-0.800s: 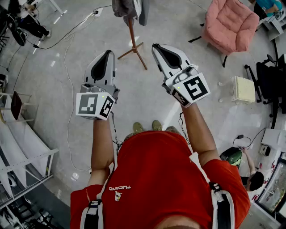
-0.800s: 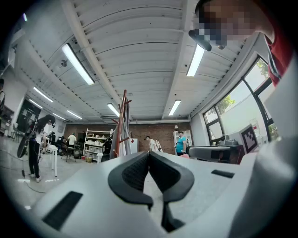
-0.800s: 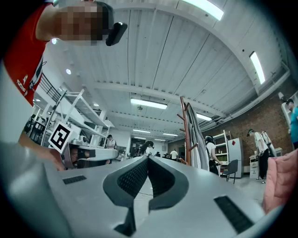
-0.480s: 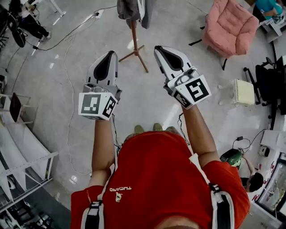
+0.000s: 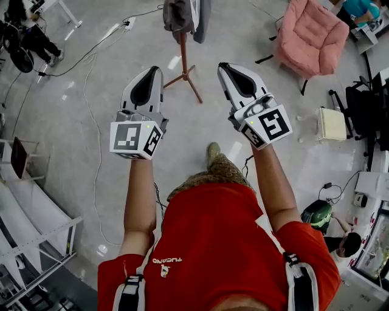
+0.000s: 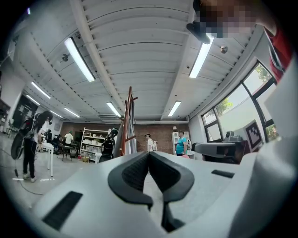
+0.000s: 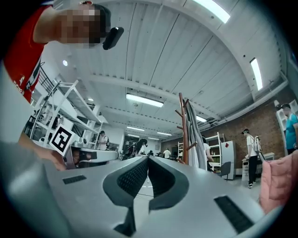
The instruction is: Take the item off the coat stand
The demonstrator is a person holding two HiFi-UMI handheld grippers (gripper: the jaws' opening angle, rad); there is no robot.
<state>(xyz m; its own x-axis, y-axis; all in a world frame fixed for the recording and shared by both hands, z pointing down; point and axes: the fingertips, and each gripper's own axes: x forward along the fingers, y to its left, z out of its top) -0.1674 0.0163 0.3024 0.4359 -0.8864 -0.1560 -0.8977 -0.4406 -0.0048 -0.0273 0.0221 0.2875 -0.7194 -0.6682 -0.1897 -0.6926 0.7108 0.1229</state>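
Note:
A wooden coat stand (image 5: 183, 58) rises from the floor ahead of me at the top of the head view, with a grey garment (image 5: 182, 13) hanging from it. The stand (image 6: 129, 121) and its garment (image 6: 122, 135) show beyond the left gripper's jaws, and the stand (image 7: 183, 128) with the grey garment (image 7: 195, 139) shows in the right gripper view too. My left gripper (image 5: 149, 68) is held out in front of me, shut and empty. My right gripper (image 5: 223, 65) is beside it, also shut with nothing between its pads. Both are well short of the stand.
A pink armchair (image 5: 313, 36) stands at the right, a cream box (image 5: 332, 122) below it. White cables (image 5: 91, 73) trail over the floor at the left. White shelf frames (image 5: 24, 200) line the left edge. People stand near shelving (image 6: 95, 144) far back in the room.
The person has stepped forward: one foot now leads, and the coat stand has slid towards the top of the head view. Both grippers stay shut, raised a little.

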